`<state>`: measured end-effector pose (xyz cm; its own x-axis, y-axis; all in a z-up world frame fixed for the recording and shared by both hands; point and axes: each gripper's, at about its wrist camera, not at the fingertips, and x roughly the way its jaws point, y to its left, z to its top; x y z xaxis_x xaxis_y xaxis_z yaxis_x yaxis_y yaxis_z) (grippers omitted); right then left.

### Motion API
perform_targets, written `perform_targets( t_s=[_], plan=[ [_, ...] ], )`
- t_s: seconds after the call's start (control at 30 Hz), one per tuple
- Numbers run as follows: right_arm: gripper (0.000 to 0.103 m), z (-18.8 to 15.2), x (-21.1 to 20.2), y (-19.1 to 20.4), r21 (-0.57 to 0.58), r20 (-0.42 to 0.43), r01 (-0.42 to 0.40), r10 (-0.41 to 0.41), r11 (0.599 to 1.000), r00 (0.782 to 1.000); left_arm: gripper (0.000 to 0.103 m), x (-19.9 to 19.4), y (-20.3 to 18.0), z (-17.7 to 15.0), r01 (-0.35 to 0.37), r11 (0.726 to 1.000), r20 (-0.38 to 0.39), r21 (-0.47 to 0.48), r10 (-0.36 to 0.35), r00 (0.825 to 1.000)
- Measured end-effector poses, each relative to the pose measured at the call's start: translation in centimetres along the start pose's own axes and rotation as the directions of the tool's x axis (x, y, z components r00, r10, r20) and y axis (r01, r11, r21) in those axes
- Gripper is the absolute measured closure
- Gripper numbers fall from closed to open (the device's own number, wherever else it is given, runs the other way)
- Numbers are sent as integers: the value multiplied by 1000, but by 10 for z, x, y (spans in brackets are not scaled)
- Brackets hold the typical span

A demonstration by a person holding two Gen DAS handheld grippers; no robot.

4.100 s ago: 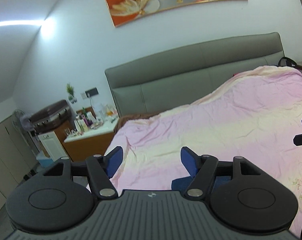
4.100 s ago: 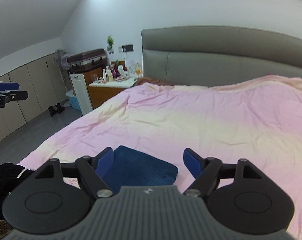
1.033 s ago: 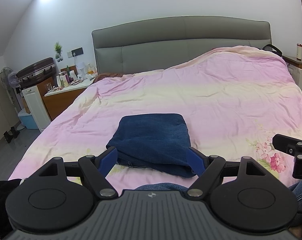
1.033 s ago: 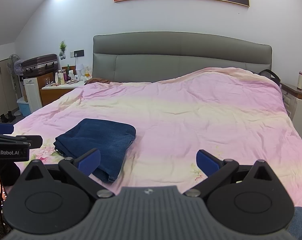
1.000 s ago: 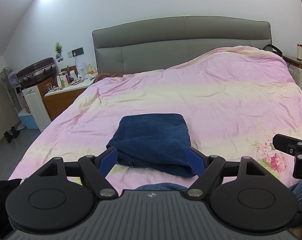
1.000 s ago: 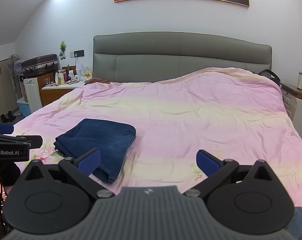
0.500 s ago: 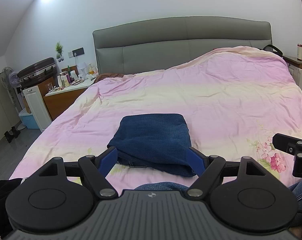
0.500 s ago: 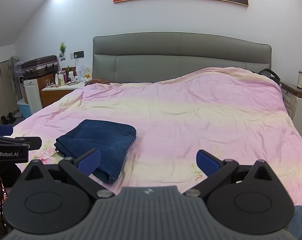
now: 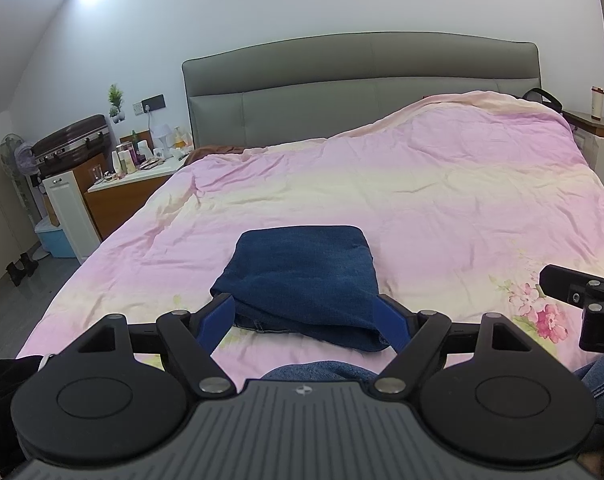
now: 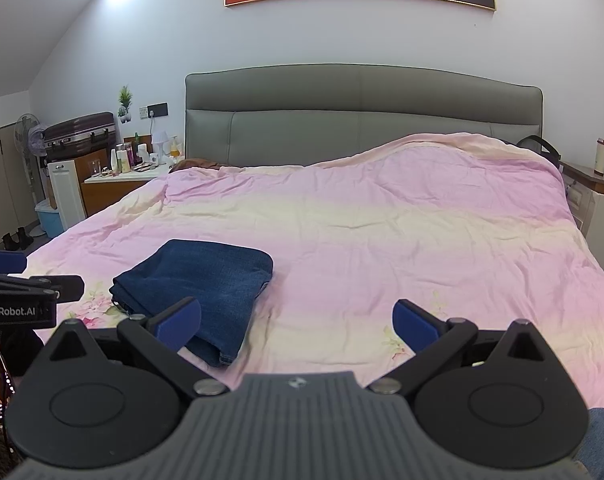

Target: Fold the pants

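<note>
Folded pants on a bed, viewed along two hand-held grippers. The pants [image 9: 302,276], dark blue denim, lie as a compact rectangular bundle on the pink quilt [image 9: 442,208], near the foot edge of the bed and toward its left half; the rounded fold faces the grey headboard [image 9: 358,80], while the looser layered edges face the person, which suggests the last fold was turned away from the body. The left gripper [image 9: 306,320] hangs just short of the bundle's near edge, its blue pads [image 9: 217,316] spread wide to either side and clasping nothing. The right gripper [image 10: 297,318] is held off to the right of the pants [image 10: 197,280], over bare quilt, its jaws equally wide apart and empty; the left tool [image 10: 25,292] appears at the left border of this view. Both tools sit clear of the cloth, a posture consistent with release after a completed fold, so the task is judged finished or nearly so. The bundle's position near the bed edge keeps it within easy reach. A cluttered nightstand [image 9: 133,176] and a suitcase [image 9: 73,144] stand well apart, uninvolved.
</note>
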<state>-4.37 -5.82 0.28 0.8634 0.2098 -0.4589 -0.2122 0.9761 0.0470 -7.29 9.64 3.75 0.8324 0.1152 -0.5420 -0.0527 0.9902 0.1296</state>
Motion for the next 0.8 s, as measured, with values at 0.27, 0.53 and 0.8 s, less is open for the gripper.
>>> perform_targets(
  t_s=[0.27, 0.53, 0.8],
  plan=[
    [5, 1, 0, 0, -1, -2, -2, 2, 1000, 1000, 11, -1, -4, -1, -5, 1000, 7, 17, 5, 1000],
    [5, 2, 1, -1, 4, -7, -6, 6, 1000, 1000, 11, -2, -6, -2, -3, 1000, 14, 21, 3, 1000],
    [5, 3, 0, -1, 4, -8, -11, 11, 1000, 1000, 11, -3, -6, -2, -2, 1000, 14, 15, 1, 1000]
  ],
)
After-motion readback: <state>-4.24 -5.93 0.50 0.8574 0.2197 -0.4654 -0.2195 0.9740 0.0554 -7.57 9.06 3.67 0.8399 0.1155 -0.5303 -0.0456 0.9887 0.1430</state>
